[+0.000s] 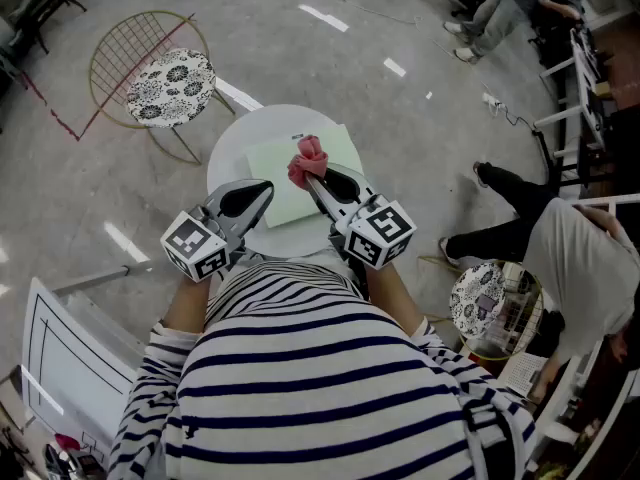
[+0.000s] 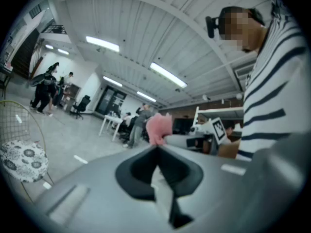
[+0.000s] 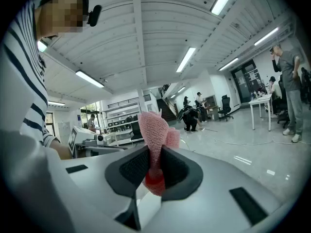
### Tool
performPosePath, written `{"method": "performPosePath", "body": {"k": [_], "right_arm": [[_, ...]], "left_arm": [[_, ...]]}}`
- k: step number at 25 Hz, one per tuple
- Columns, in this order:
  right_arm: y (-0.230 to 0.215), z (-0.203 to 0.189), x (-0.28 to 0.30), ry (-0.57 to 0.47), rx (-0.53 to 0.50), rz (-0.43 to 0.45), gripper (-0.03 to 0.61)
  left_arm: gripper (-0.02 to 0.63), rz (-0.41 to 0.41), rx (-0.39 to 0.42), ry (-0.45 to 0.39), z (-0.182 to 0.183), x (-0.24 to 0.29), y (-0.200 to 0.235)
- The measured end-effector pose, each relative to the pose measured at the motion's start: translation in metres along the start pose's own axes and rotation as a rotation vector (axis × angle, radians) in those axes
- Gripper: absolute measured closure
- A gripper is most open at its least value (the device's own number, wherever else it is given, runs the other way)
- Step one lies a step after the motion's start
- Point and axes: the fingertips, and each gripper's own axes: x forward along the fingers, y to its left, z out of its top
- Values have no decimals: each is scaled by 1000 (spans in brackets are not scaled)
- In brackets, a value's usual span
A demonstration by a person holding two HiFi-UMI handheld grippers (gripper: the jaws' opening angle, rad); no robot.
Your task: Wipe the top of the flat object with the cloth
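A pale green flat sheet (image 1: 275,168) lies on a round white table (image 1: 228,148). Over its right half, my right gripper (image 1: 312,178) is shut on a bunched pink cloth (image 1: 307,158). In the right gripper view the cloth (image 3: 154,130) is pinched between the dark pads of the right gripper (image 3: 154,154) and sticks out past the tips. My left gripper (image 1: 266,188) hovers at the sheet's near left edge. In the left gripper view the left gripper (image 2: 156,148) has its jaws shut together with nothing between them, and the pink cloth (image 2: 159,128) shows beyond them.
A wire chair with a floral cushion (image 1: 170,86) stands left of the table. Right of it are a floral stool (image 1: 480,303) and a seated person (image 1: 575,258). A white board (image 1: 60,358) leans at the near left. More people sit at the far right (image 1: 510,8).
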Motion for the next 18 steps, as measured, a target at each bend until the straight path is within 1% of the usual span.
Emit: {"method": "performPosePath", "body": {"k": [6,18], "right_arm": [[-4,-2,-4,12,-6,-11,520],[-9,-6,-3,26,-6,1,520]], "left_arm": [[607,-1,-7,6,-2,3,-3],[607,4,-22,9,-6,8,-1]]}}
